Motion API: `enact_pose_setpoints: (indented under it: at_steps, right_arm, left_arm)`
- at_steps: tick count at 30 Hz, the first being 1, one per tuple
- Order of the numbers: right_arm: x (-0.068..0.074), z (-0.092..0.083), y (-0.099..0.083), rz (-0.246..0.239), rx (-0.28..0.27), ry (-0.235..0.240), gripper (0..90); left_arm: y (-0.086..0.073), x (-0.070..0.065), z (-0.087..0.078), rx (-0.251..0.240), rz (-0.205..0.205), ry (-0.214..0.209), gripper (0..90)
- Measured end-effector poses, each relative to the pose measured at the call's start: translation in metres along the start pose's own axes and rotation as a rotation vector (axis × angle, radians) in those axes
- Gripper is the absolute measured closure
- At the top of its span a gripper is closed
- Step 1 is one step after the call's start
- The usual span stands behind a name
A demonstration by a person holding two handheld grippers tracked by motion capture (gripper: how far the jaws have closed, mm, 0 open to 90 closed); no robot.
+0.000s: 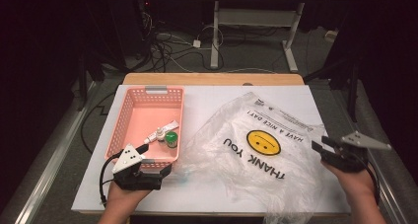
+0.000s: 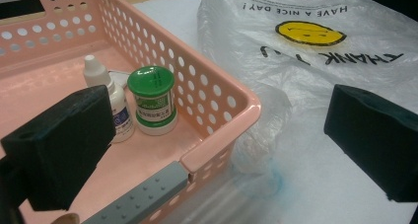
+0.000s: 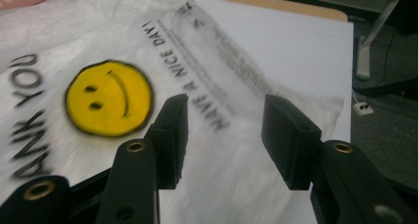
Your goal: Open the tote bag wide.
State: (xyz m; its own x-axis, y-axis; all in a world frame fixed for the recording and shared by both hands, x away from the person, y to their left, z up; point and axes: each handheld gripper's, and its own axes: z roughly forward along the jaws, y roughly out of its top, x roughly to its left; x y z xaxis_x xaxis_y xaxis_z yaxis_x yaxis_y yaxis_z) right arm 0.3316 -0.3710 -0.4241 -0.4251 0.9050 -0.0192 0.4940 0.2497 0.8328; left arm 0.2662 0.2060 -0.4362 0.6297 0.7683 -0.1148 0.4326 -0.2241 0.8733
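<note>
While the bag (image 1: 256,145) lies flat:
left gripper (image 1: 157,157): jaws apart, straddling the basket (image 1: 129,110) corner
right gripper (image 1: 323,146): released, holding nothing

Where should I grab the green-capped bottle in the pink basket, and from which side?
Grip the green-capped bottle around its round body, coming straight down from above: it stands upright, the basket wall is close on one side and the white dropper bottle on the other.

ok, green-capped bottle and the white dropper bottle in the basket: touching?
Cannot tell. In the left gripper view the green-capped bottle stands right beside the white dropper bottle in the pink basket; no clear gap or contact shows between them.
</note>
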Motion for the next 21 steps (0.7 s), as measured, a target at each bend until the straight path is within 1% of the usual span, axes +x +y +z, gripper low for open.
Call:
enact_pose_setpoints:
  at_steps: [2,3,4,5,6,7,8,10,11,12,13,14,15,16,17,18,19,21]
  right_arm:
    - [-0.008,0.018,0.015,-0.007,0.000,0.008,52.8]
    - [-0.016,0.036,0.028,0.004,-0.003,0.008,53.0]
    - [-0.016,0.036,0.028,0.004,-0.003,0.008,53.0]
    - [-0.024,0.055,0.037,0.025,0.010,0.017,53.0]
    - [-0.024,0.055,0.037,0.025,0.010,0.017,53.0]
    - [-0.027,0.065,0.041,0.026,0.024,0.016,52.6]
    - [-0.032,0.084,0.046,0.025,0.059,0.022,49.5]
    - [-0.035,0.101,0.049,0.028,0.092,0.048,46.2]
    - [-0.035,0.108,0.049,0.030,0.109,0.052,46.1]
    - [-0.035,0.108,0.049,0.030,0.109,0.052,46.1]
    - [-0.035,0.120,0.047,0.014,0.144,0.057,46.2]
    - [-0.035,0.120,0.047,0.014,0.144,0.057,46.2]
    - [-0.034,0.131,0.044,0.002,0.190,0.077,49.1]
    - [-0.033,0.135,0.042,-0.010,0.217,0.085,52.0]
    - [-0.033,0.135,0.042,-0.010,0.217,0.085,52.0]
    - [-0.032,0.141,0.039,-0.031,0.252,0.077,62.2]
    - [-0.032,0.141,0.039,-0.031,0.252,0.077,62.2]
    - [-0.033,0.144,0.036,-0.025,0.265,0.069,77.0]
  left_arm:
    - [0.001,0.000,0.000,-0.010,-0.009,0.005,0.0]
    - [0.002,0.000,-0.001,-0.018,-0.016,0.007,0.0]
    - [0.003,0.000,-0.001,-0.028,-0.021,0.010,0.0]
    - [0.003,-0.001,-0.001,-0.032,-0.025,0.011,0.0]
    - [0.003,-0.001,-0.001,-0.034,-0.025,0.011,0.0]
    - [0.003,-0.002,0.000,-0.035,-0.025,0.011,0.0]
    - [0.002,-0.002,0.001,-0.027,-0.023,0.011,0.0]
    - [0.001,-0.002,0.002,-0.023,-0.024,0.012,0.0]
    - [0.001,-0.002,0.002,-0.021,-0.026,0.015,0.0]
    - [0.000,-0.002,0.002,-0.021,-0.026,0.016,0.0]
    - [0.000,-0.002,0.001,-0.023,-0.028,0.018,0.0]
    - [0.000,-0.002,0.001,-0.023,-0.028,0.021,0.0]
    - [-0.001,-0.002,0.001,-0.025,-0.031,0.023,0.0]
    - [-0.001,-0.002,0.001,-0.024,-0.032,0.023,0.0]
    - [-0.001,-0.001,0.001,-0.023,-0.031,0.022,0.0]
    - [-0.001,-0.002,0.001,-0.024,-0.032,0.023,0.0]
    - [-0.001,-0.002,0.001,-0.024,-0.031,0.022,0.0]
    - [-0.001,-0.002,0.000,-0.026,-0.028,0.021,0.0]
